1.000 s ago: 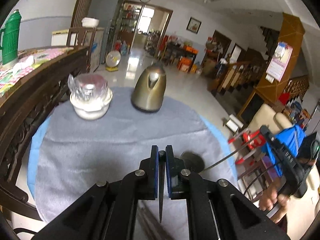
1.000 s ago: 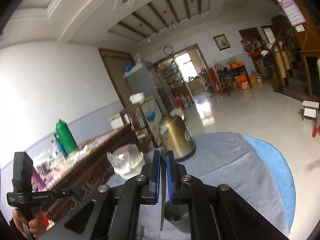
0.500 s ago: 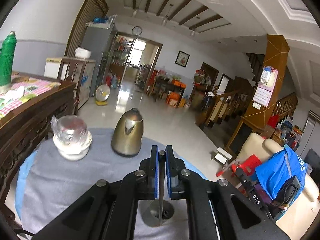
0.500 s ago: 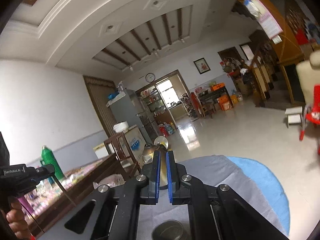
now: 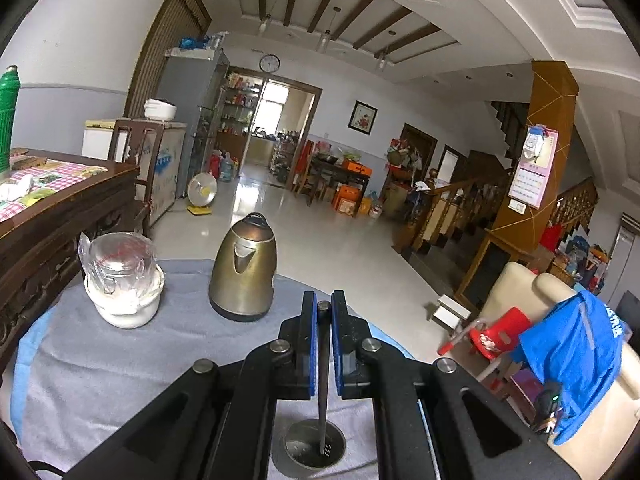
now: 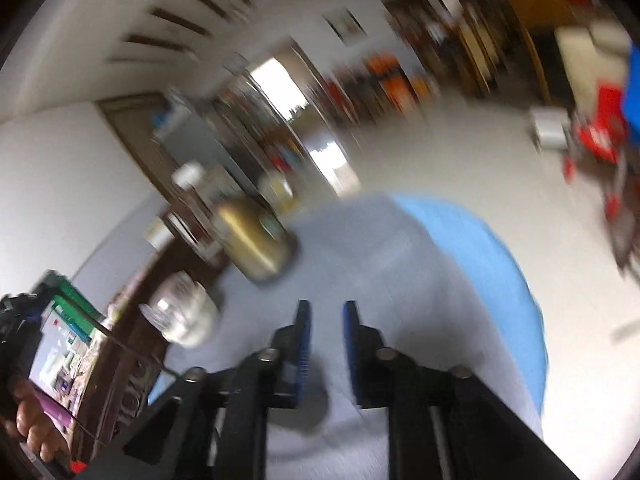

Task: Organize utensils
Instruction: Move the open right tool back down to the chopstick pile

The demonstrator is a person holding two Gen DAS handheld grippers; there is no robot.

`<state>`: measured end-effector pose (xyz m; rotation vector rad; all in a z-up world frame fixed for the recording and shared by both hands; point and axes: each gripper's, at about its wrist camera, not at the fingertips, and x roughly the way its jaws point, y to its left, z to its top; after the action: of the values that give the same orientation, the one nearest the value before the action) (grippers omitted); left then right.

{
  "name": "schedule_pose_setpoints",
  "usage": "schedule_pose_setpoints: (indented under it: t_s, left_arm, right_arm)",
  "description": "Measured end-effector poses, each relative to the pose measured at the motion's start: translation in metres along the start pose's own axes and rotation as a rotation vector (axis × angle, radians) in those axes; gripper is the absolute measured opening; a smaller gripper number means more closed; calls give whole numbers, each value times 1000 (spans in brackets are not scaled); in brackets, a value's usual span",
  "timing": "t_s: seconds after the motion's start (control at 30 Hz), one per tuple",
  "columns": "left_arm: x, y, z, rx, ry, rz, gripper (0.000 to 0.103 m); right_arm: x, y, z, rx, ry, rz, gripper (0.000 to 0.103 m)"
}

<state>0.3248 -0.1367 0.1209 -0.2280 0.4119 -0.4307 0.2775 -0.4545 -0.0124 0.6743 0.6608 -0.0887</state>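
Observation:
My left gripper is shut on a thin metal utensil that hangs straight down, its lower end inside a round steel cup on the grey cloth. In the blurred right wrist view, my right gripper is open and empty above the cloth, with the dark shape of the cup below its jaws. The left gripper's hand and the thin utensil show at the left edge.
A brass-coloured kettle and a white bowl with a plastic-wrapped glass stand at the far side of the round table. A dark wooden sideboard lies left. A cream chair with blue cloth is right.
The right gripper has opened and let go of its utensil, and its view has swung down and tilted with blur. The left gripper has stayed over the cup with its utensil.

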Motion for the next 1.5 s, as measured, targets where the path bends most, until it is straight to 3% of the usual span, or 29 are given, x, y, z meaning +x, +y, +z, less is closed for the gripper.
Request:
schedule_pose_setpoints:
  t_s: [0.07,0.1,0.27,0.33,0.4,0.47,0.5,0.53,0.57,0.87,1.03,1.1,1.2,1.27,1.5]
  left_arm:
    - [6,0,-7,10,-17,9,7]
    - [10,1,-11,13,-17,10,7]
    - [36,9,-34,21,63,7,7]
    - [44,13,-45,18,123,17,7]
    - [42,18,-51,7,155,13,10]
    - [33,26,-55,-15,162,0,22]
    - [27,31,-57,-25,160,-3,36]
    - [19,35,-60,-29,153,-3,43]
    - [12,39,-61,-30,148,-5,45]
    - [-45,89,-96,-70,198,33,52]
    - [-54,111,-124,-127,275,66,52]
    - [-54,115,-134,-145,313,73,52]
    - [-53,119,-143,-157,342,88,52]
    - [-52,121,-148,-167,355,85,52]
    - [-45,114,-166,-172,408,73,52]
  right_arm:
    - [18,-32,-4,101,105,-32,54]
    - [24,-45,-3,140,125,-42,57]
    - [52,-91,-11,257,224,-142,54]
    - [65,-100,-14,277,265,-174,43]
    - [79,-103,-15,290,290,-227,41]
    - [91,-104,-18,310,313,-266,40]
    - [96,-104,-19,318,315,-292,40]
    - [98,-104,-19,324,315,-314,40]
    - [101,-105,-19,331,309,-328,41]
    - [129,-71,-8,227,293,-521,40]
    - [143,-47,-16,74,262,-595,18]
    - [148,-40,-19,9,241,-613,17]
    - [149,-34,-22,-49,210,-605,15]
    - [145,-33,-20,-44,185,-575,0]
    - [104,-45,-14,75,90,-362,0]
